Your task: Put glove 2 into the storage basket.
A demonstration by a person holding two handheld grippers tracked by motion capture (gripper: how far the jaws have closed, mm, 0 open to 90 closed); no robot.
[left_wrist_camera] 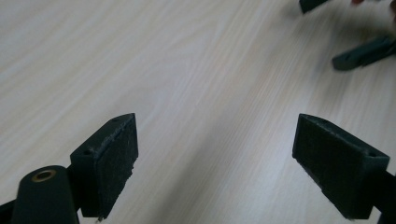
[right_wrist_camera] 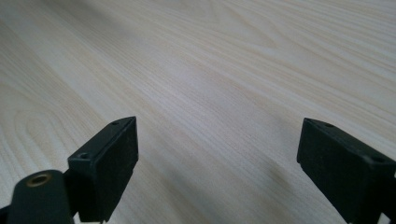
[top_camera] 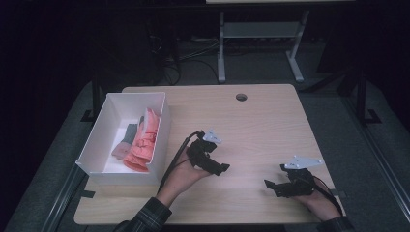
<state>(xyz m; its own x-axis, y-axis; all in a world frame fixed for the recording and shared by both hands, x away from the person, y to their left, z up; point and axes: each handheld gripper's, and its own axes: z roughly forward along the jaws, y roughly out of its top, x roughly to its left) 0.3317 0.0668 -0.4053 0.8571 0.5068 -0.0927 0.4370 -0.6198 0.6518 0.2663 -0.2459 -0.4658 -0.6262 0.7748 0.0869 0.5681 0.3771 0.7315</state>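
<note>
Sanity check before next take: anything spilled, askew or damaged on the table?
Nothing stands out. The white box sits at the table's left edge with the pink and grey cloths inside it. Left gripper and right gripper hover with jaws wide open and nothing between them.

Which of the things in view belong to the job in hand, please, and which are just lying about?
In the job:
- left gripper, open, holding nothing
- right gripper, open, holding nothing
- white box nearest them
- folded pink cloth and grey cloth inside it

Lying about:
- metal stand behind the table
- cables on the floor
</note>
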